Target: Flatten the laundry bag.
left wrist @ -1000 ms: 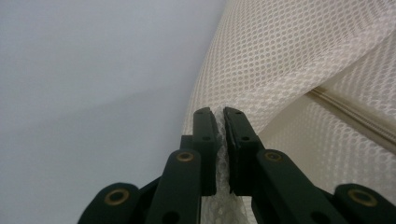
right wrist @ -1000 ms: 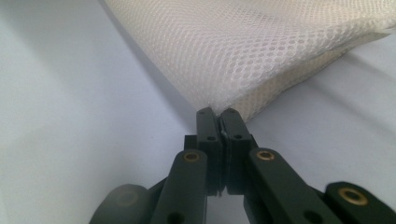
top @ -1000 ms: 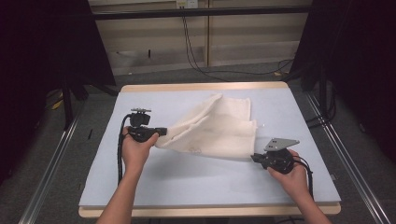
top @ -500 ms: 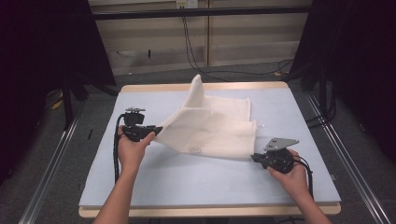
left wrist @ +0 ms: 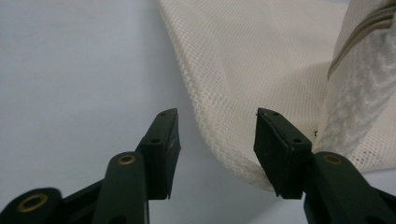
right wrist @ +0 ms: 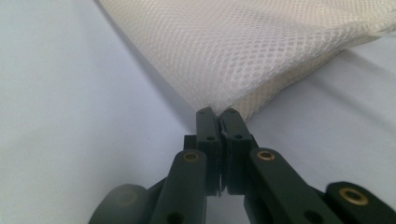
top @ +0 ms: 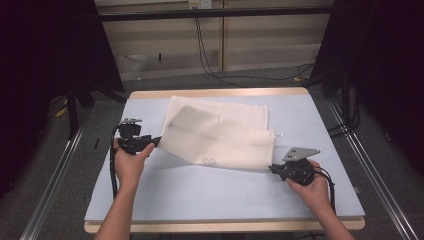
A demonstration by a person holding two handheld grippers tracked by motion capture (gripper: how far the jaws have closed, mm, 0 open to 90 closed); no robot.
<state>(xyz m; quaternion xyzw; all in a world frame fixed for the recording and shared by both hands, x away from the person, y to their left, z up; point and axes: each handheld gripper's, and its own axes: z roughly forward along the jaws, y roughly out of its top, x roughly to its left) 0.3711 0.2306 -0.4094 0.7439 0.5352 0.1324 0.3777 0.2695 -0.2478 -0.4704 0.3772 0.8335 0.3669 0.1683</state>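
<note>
A cream mesh cloth (top: 220,135) lies spread over the back half of the pale blue table mat (top: 210,190). My left gripper (top: 156,141) is at the cloth's near left corner. In the left gripper view it (left wrist: 217,116) stands open, and the cloth's hem (left wrist: 219,140) runs loose between the jaws. A thicker woven band (left wrist: 355,93) of the cloth rises at the right. My right gripper (top: 272,169) is at the near right corner. In the right gripper view it (right wrist: 217,112) is shut on that corner of the mesh (right wrist: 243,46), which is lifted slightly off the mat.
The mat's wooden border (top: 220,93) shows at the back edge. Metal rails (top: 55,175) run along the floor on both sides, and cables (top: 210,55) hang down the back wall. Bare mat stretches between my two hands and in front of them.
The cloth was bunched, then a flap flew up at the back; now it lies unfolded and flat. My left gripper moved slightly left and has let go. The right gripper stayed put.
</note>
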